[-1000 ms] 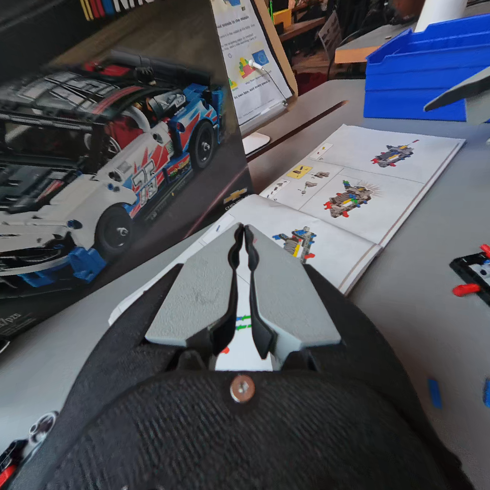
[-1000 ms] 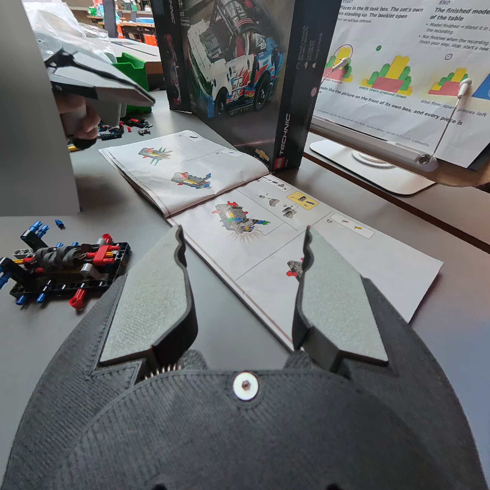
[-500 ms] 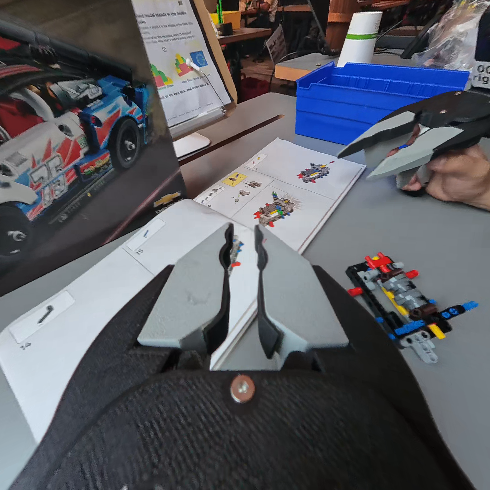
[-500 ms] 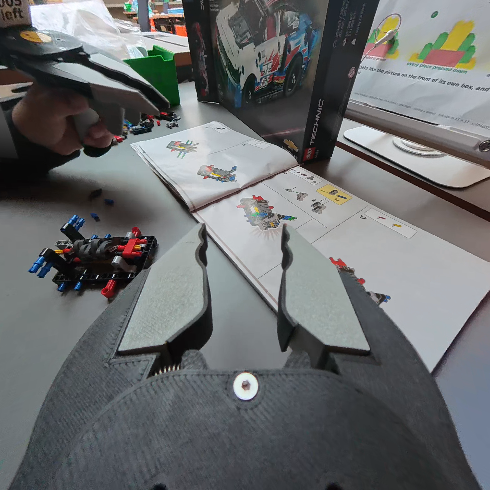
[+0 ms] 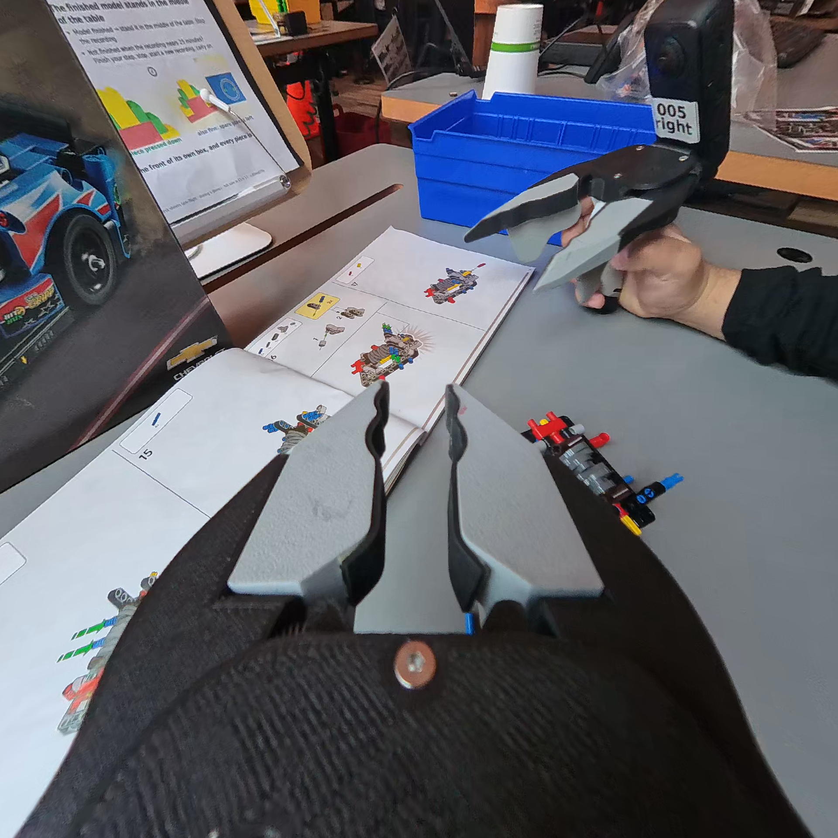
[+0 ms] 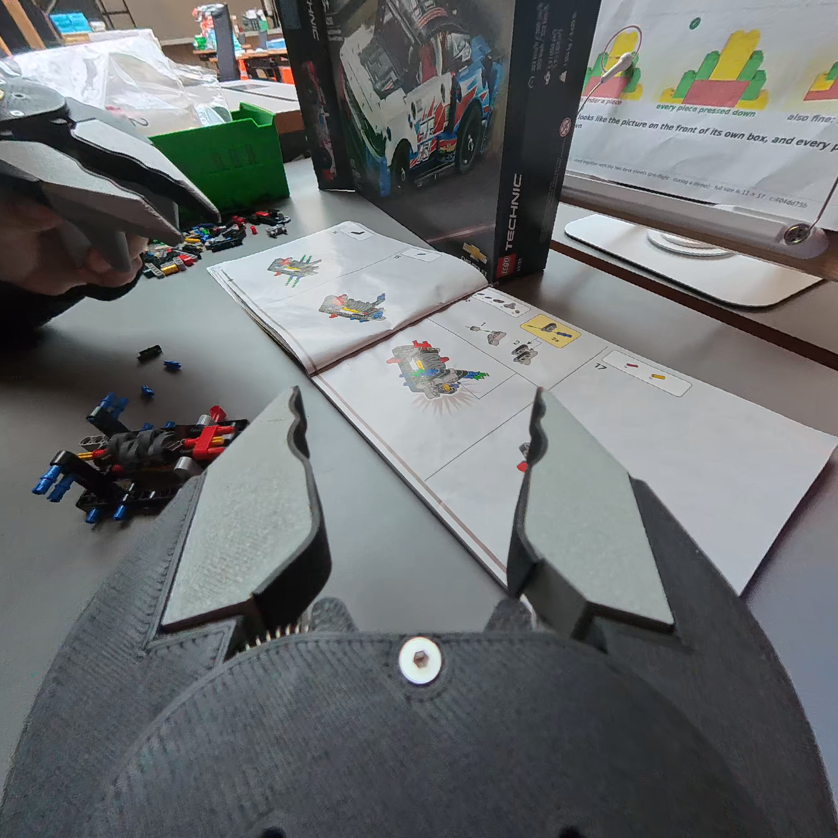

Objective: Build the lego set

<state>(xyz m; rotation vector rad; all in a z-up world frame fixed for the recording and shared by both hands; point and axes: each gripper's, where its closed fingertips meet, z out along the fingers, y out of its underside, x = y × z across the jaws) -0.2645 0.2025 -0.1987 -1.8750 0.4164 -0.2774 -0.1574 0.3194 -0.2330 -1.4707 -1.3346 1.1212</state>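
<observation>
Left of the open right claw (image 6: 417,399), lego assembly (image 6: 145,458), on table, apart

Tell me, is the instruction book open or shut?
Open. The instruction book lies spread flat on the table, pages with pictures showing on both sides.

Left tool (image 5: 416,399): two flat grey wedge fingers (image 5: 317,499) with wavy black inner pads, set in a ribbed black printed body, one silver screw (image 5: 414,665) at centre. Right tool (image 6: 417,408): same build, hex-socket screw (image 6: 419,660); seen from outside it carries a black camera block (image 5: 680,68) with a white label. Black sleeve (image 5: 780,317) at the wrist.
</observation>
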